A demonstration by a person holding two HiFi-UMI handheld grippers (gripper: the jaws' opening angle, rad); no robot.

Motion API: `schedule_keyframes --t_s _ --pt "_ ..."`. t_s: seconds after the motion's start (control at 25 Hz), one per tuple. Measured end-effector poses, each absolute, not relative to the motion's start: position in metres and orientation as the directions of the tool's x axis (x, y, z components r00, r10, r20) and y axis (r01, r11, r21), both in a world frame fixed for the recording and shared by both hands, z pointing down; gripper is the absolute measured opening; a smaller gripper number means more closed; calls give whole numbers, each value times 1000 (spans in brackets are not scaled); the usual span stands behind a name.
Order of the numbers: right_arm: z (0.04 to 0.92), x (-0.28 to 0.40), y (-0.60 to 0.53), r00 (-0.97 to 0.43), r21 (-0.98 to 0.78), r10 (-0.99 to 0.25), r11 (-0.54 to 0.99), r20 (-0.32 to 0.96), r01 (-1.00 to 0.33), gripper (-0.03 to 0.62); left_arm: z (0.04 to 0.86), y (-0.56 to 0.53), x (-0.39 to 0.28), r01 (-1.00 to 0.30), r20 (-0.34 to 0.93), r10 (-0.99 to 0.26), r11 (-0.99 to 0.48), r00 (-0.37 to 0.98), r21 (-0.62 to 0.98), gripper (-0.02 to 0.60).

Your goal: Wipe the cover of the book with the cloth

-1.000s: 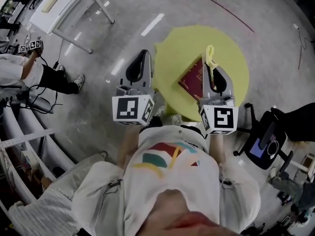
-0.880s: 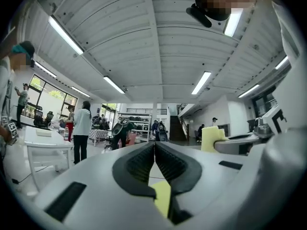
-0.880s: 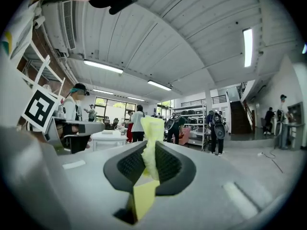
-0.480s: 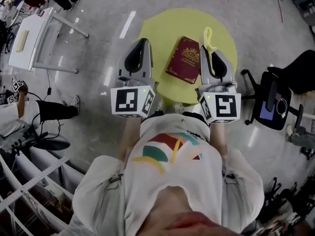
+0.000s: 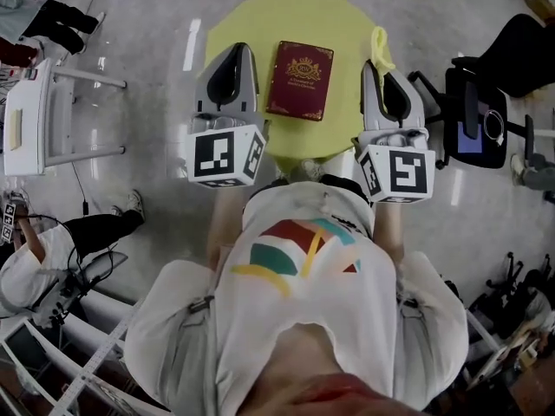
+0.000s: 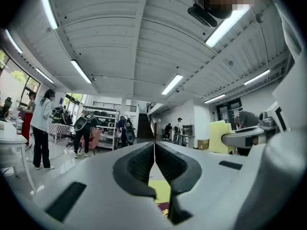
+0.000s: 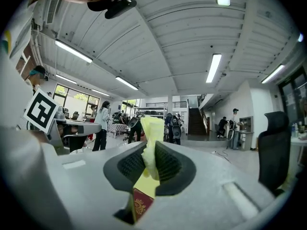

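A maroon book (image 5: 299,81) with a gold emblem lies flat on the round yellow table (image 5: 338,16). My left gripper (image 5: 232,50) hovers just left of the book, jaws pressed together on nothing. In the left gripper view the gripper (image 6: 154,147) points level into the room, with a corner of the book (image 6: 164,210) below it. My right gripper (image 5: 375,63) hangs to the right of the book, shut on a yellow cloth (image 5: 379,43) that sticks out past its tips. The cloth (image 7: 151,143) stands up between the jaws of the right gripper (image 7: 152,152), above the book (image 7: 142,204).
A black office chair (image 5: 477,102) stands right of the table. A white desk (image 5: 30,115) is at the left, and a seated person (image 5: 35,250) is at the lower left. Several people (image 6: 42,128) and shelving fill the room beyond.
The table and book have swung from upper right to straight ahead. Both grippers now flank the book, the right one still gripping the cloth.
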State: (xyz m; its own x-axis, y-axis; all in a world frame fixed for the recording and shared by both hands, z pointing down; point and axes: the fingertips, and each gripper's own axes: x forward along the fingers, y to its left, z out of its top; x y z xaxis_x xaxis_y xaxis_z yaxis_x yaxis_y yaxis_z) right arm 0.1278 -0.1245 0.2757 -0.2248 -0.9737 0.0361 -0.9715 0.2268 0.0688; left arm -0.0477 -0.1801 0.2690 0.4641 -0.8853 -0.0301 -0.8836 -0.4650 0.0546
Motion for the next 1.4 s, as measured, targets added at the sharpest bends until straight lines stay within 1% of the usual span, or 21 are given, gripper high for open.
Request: schedule_keyframes --t_s 0.28,0.52,0.64,0.8,1.04,1.16,1.28,1.4 --pt "283 146 -118 -165 61 -985 168 56 -984 28 284 -187 -22 -848 13 -849 -527 528 52 20" --pt "289 151 -119 -151 57 -986 155 70 -986 28 317 -195 -13 -840 115 -833 -541 541 40 20" --pt "295 152 -121 -148 53 -986 152 81 -987 28 347 -200 -11 -837 194 -817 -545 543 47 20" --pt "304 153 -124 -139 45 -985 144 102 -988 28 403 -205 -9 -836 336 -777 -544 532 66 20" --pt "317 150 -128 -145 59 -979 155 142 -986 28 488 -205 -12 -838 521 -686 -533 507 114 15" --pt "323 148 -128 -150 68 -975 163 164 -984 28 526 -202 -18 -848 612 -635 -518 472 117 15" --pt "330 146 -128 -147 69 -972 162 184 -984 28 558 -199 -24 -850 684 -581 -514 441 111 15" --pt "338 145 -129 -149 70 -968 166 204 -984 28 581 -196 -26 -847 731 -533 -519 426 115 15"
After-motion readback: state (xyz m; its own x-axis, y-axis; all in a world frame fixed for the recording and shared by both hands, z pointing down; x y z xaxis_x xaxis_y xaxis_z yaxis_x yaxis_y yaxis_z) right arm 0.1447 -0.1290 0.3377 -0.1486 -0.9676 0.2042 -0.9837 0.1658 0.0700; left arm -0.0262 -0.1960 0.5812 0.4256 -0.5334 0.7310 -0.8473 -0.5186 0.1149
